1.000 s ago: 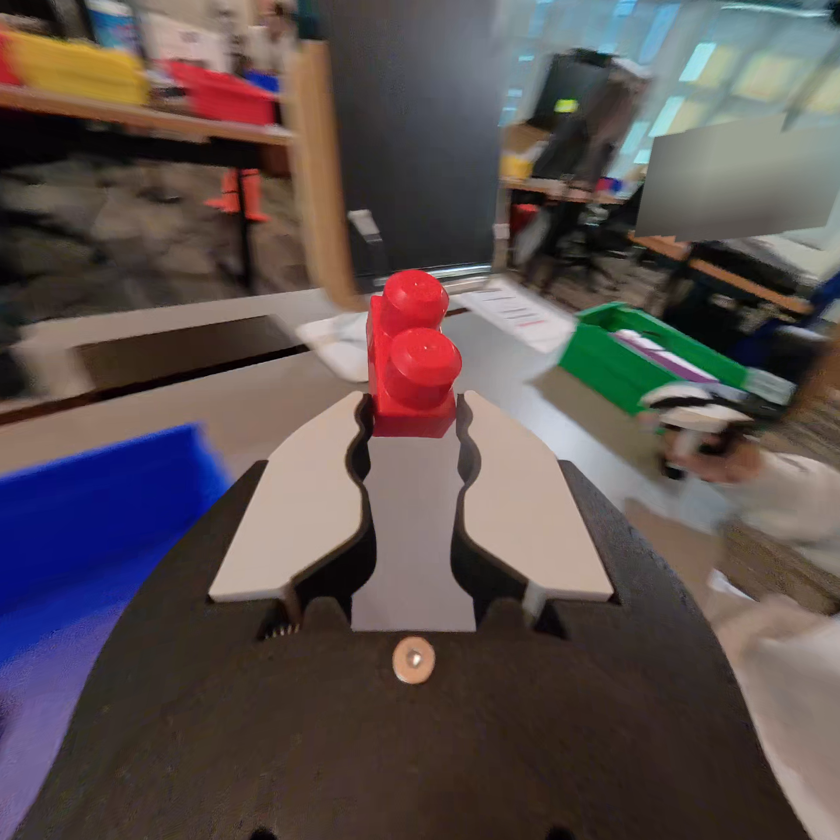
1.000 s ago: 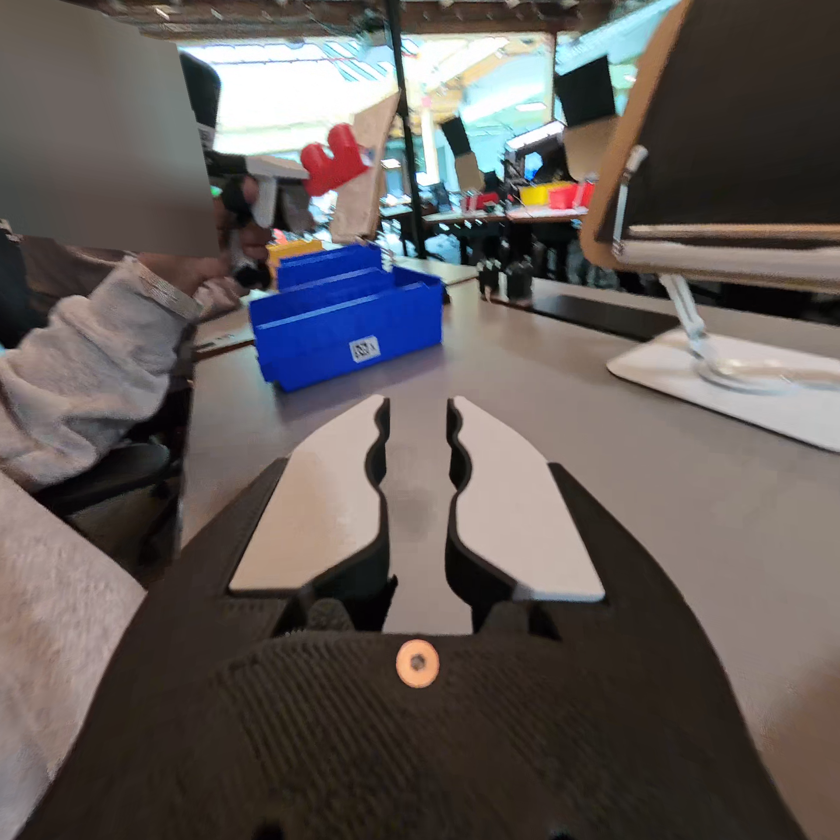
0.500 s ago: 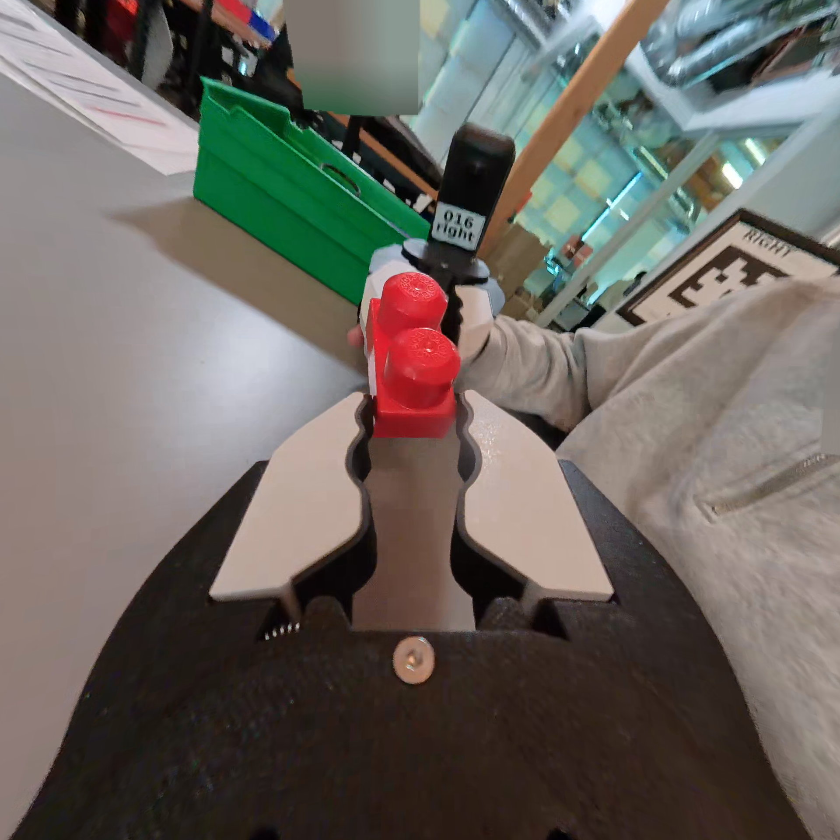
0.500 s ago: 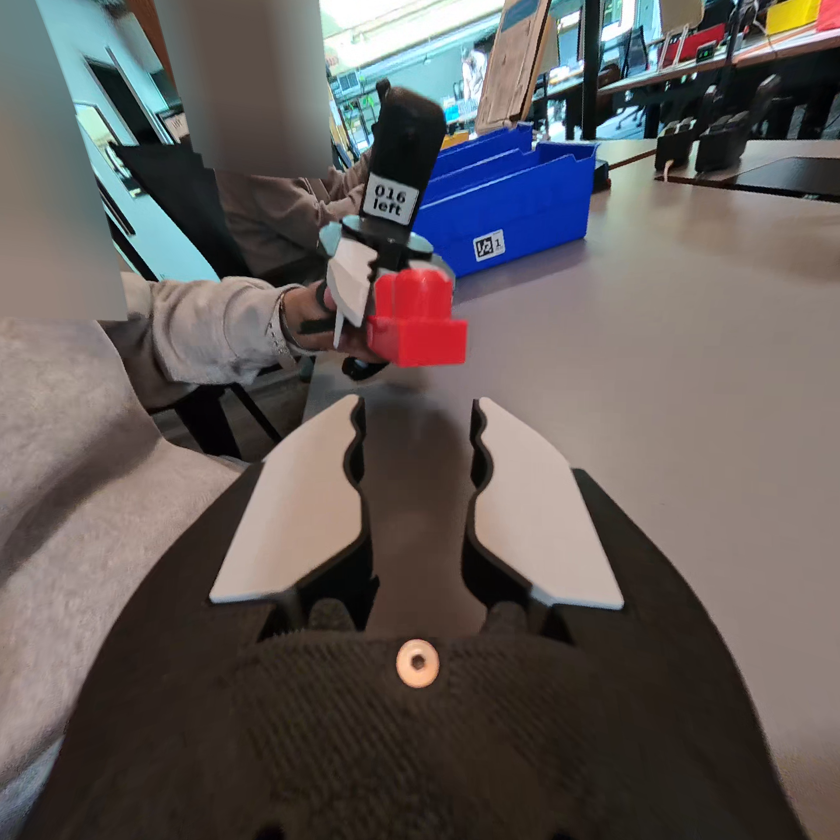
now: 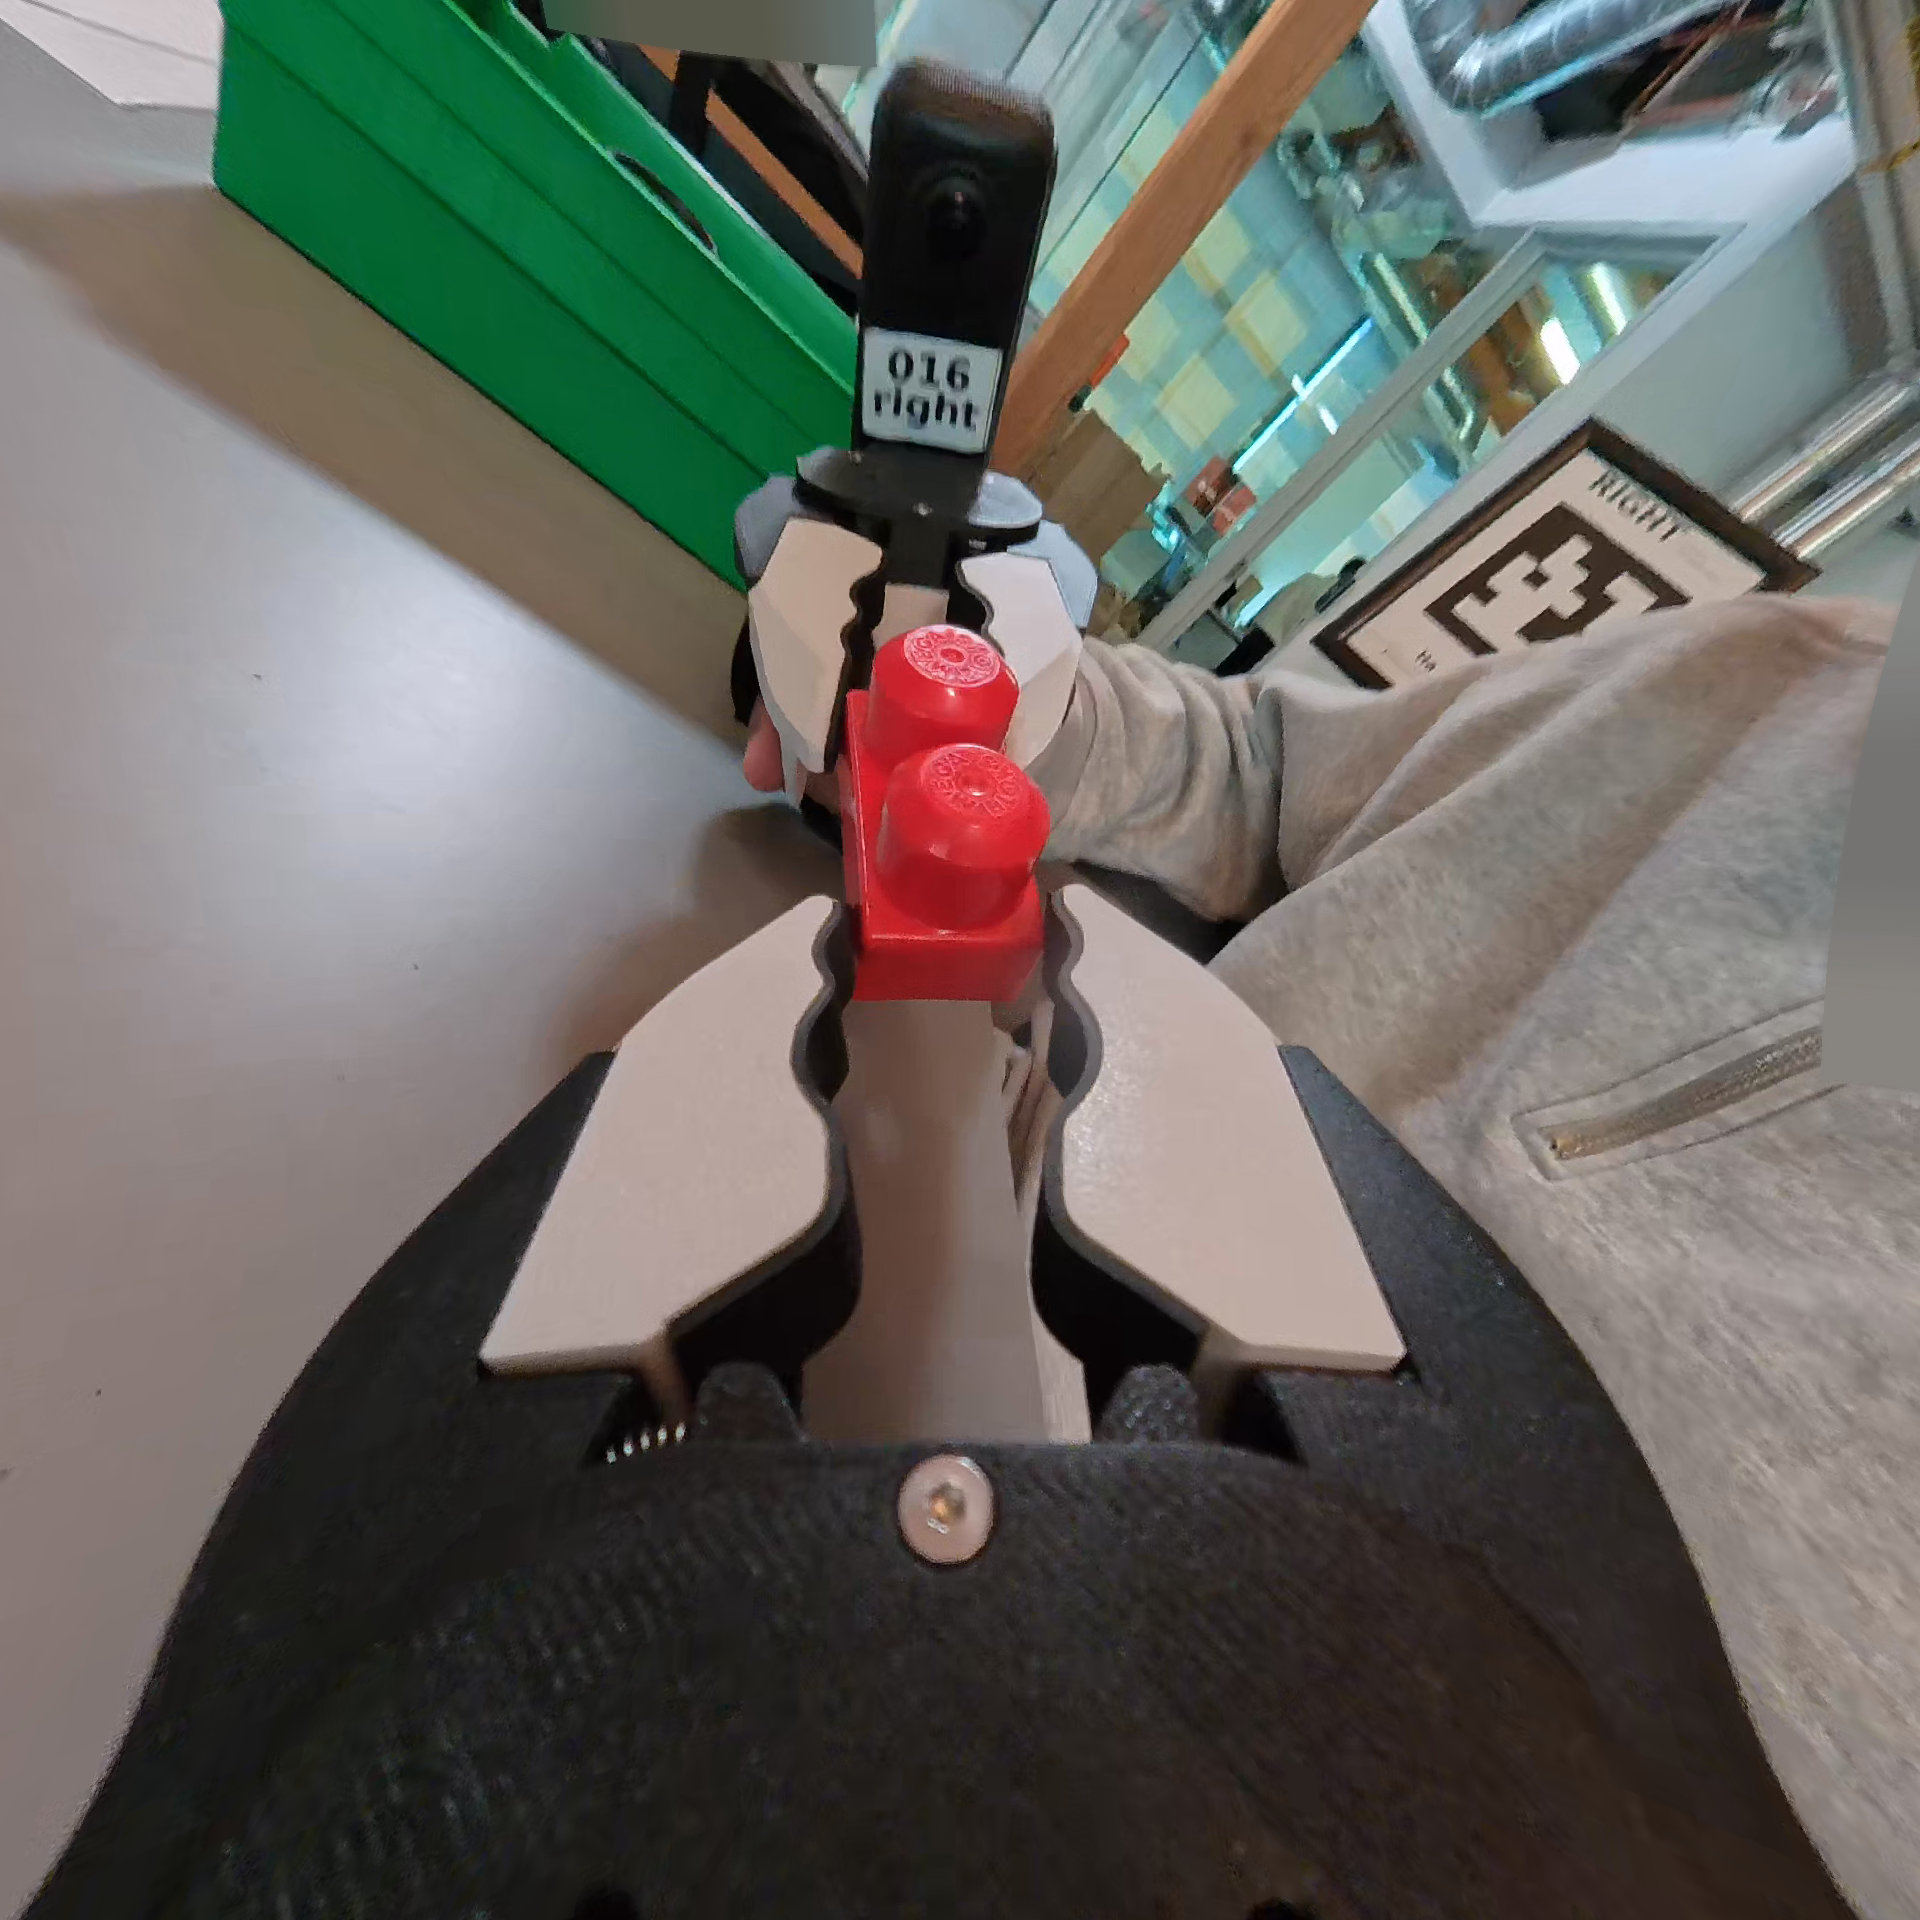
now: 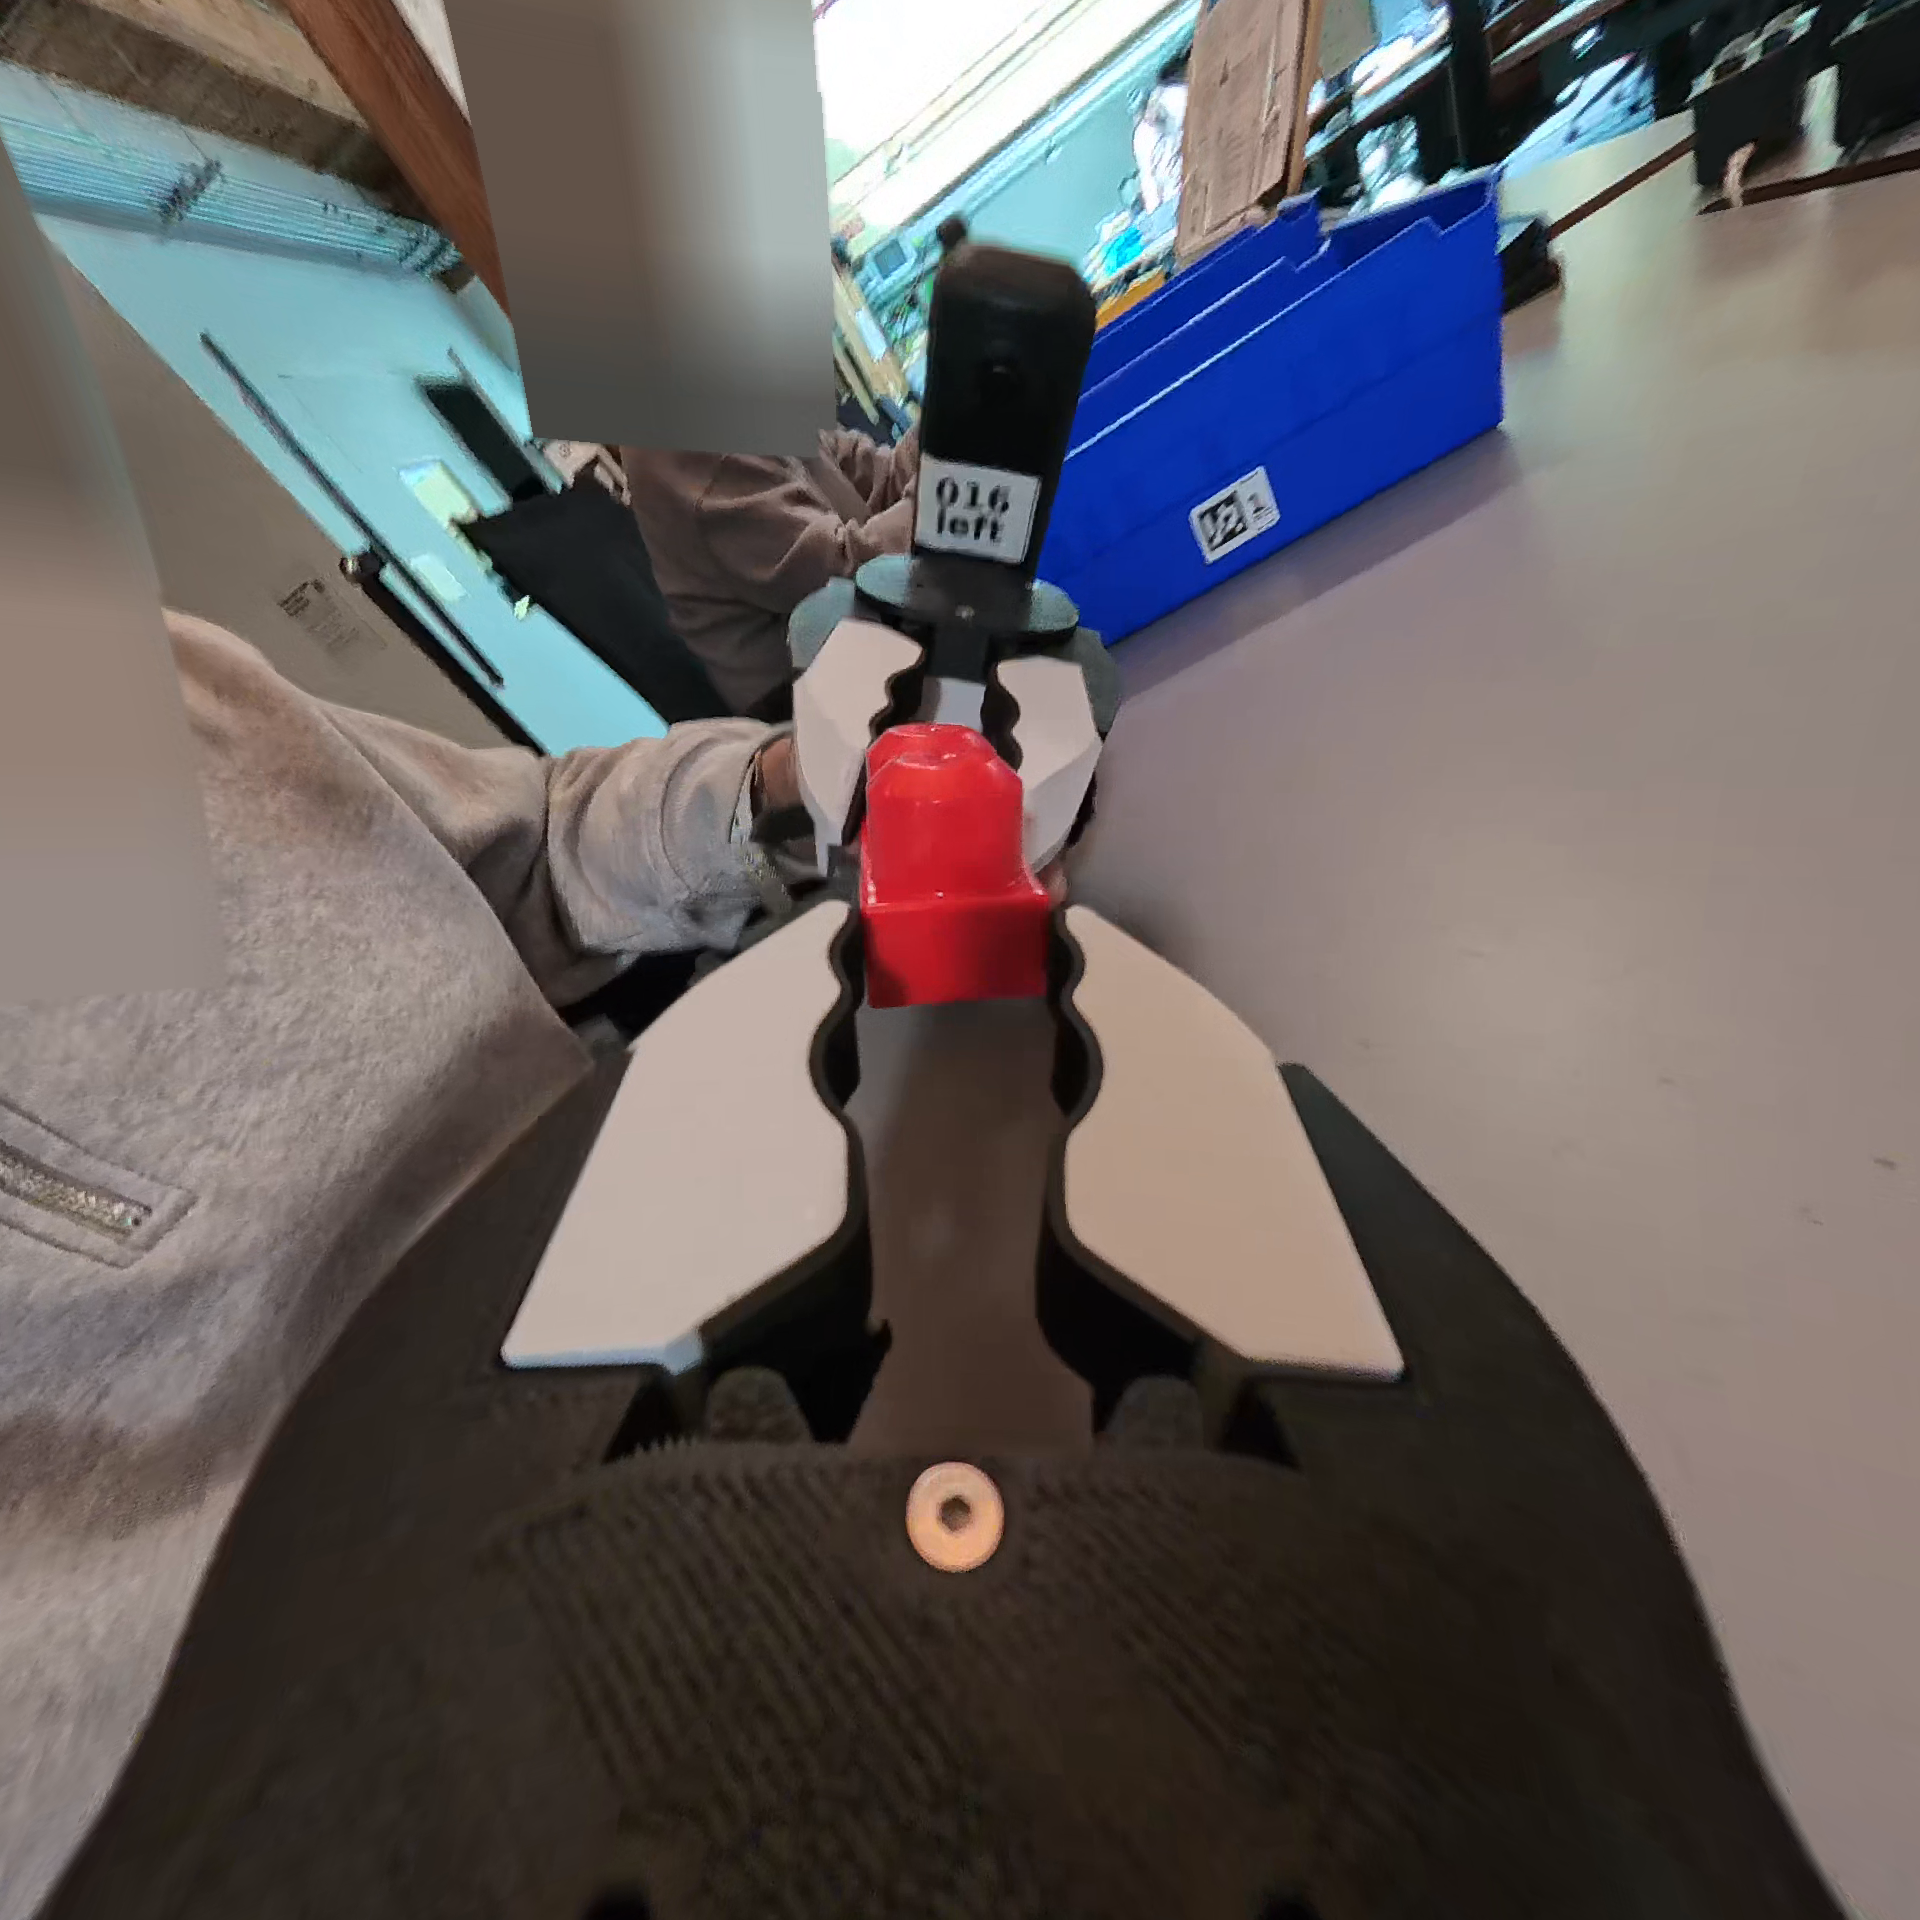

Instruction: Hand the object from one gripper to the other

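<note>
A red two-stud brick [image 5: 951,862] hangs in the air between my two grippers, which face each other tip to tip. My left gripper [image 5: 940,935] is shut on the brick's near end. My right gripper [image 5: 914,707] reaches in from the far side, its white fingers on either side of the far stud. In the right wrist view the brick [image 6: 951,914] sits between my right gripper's [image 6: 951,935] fingertips, and the pads meet its two sides. The left gripper [image 6: 940,821] holds the brick's other end behind it.
The grey table [image 5: 260,831] lies below and to the left. A green bin [image 5: 499,208] stands at its far edge. A blue bin [image 6: 1299,395] stands on the table [image 6: 1507,831] behind the left gripper. A person's grey sleeves [image 5: 1507,831] fill the side. The grippers are tip to tip, or close to it.
The grippers have swung round to face each other and closed the distance. The right jaws, open wide half a second ago, have come in around the brick's free end.
</note>
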